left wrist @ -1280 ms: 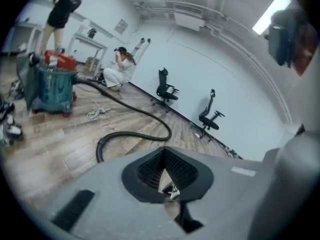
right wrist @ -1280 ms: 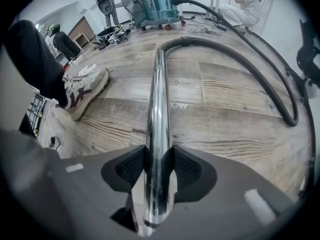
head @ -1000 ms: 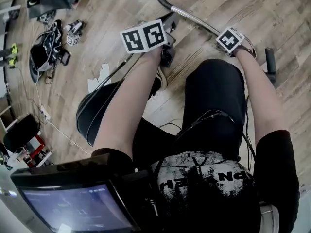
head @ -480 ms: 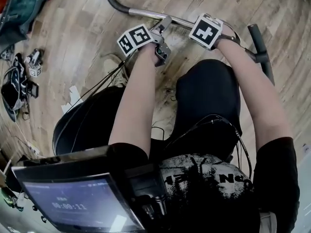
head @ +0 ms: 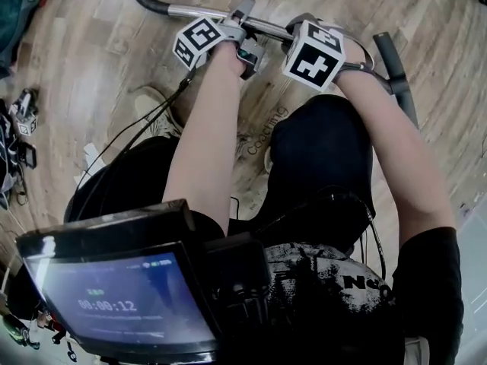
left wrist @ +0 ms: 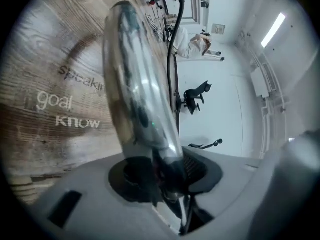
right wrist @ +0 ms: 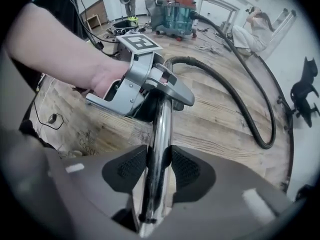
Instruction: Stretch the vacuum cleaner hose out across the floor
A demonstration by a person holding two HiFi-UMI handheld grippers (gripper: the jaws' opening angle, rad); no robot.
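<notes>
— Two parts of this thing handle quite differently, I reckon. How does the hose point(right wrist: 235, 101) itself behave?

— Soft and springy, judging by its curve. It is a black line that bends freely, looks light for its length, and would likely curl back if let go. I expect it drags on the wooden floor point(right wrist: 220, 134) rather than slides.

— And the metal wand point(right wrist: 161, 129)?

— Stiff and shiny, so probably slippery. It is still the better place to take hold, because a pull on the rigid tube brings the hose along without squashing it.

— Where is the hold at this moment?

— Both are on the wand. The right hand-held gripper point(right wrist: 157, 170) has its ribbed pads pressed on the chrome from either side. The left hand-held gripper point(left wrist: 165, 171) is closing, with the same tube between its jaws and its pads meeting it. It sits farther along, near the end where the hose joins.

— So where does the hose lie?

— Beyond the left one. In the right gripper view it leaves the wand's far end and sweeps right in a wide bow across the floor. Then it runs to the vacuum cleaner point(right wrist: 172, 9) at the far side. In the head view it exits at the far left.

— Is it stretched out?

— Not yet, I judge, since the bow is slack. A sharp pull might let the chrome slip through the pads.
</notes>
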